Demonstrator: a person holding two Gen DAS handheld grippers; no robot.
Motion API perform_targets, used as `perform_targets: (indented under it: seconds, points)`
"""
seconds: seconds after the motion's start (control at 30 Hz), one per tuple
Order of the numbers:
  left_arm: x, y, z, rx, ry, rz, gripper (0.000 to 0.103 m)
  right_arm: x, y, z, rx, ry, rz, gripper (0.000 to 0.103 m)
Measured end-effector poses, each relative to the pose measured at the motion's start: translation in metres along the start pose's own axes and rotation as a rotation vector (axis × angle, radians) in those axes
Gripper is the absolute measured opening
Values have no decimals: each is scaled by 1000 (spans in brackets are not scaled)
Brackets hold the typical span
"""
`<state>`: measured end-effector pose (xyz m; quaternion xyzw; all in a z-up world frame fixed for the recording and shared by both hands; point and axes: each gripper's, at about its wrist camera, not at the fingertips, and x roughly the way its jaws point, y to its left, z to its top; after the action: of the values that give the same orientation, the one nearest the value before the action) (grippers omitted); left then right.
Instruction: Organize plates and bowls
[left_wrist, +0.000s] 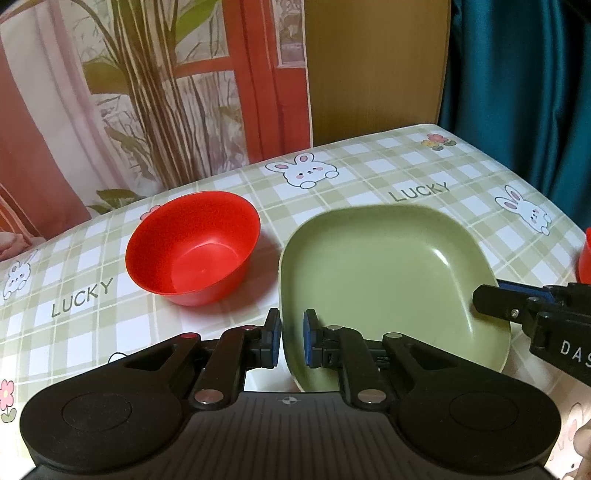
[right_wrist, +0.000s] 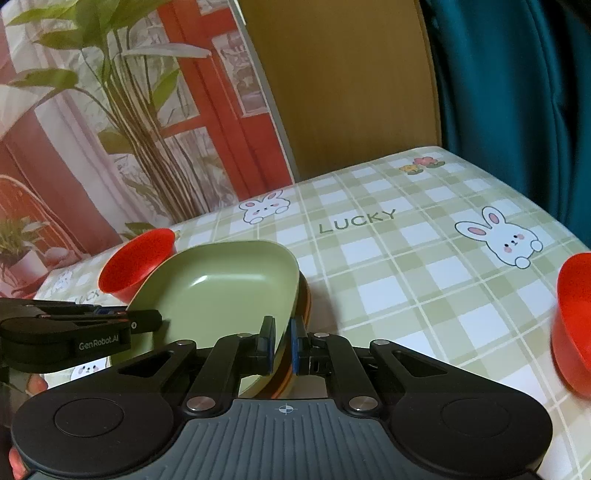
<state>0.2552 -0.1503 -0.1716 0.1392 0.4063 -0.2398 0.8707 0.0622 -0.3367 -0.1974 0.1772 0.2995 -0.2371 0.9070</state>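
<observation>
Green plate (left_wrist: 384, 280), both grippers clamped on rim (orange plate (right_wrist: 305, 295) beneath)

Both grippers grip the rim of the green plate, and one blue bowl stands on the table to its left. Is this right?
Not quite: the bowl is red, not blue. The left wrist view shows it clearly, standing on the table left of the green plate. The rest holds: the left gripper and right gripper each have their jaws closed on the plate's rim.
</observation>
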Motion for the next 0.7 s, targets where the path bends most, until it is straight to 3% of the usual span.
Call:
perform_targets:
  seconds: [0.7]
  points:
    - [2,3,0,-36,-2,11,16,5,-5,-1,15,21,-30,16]
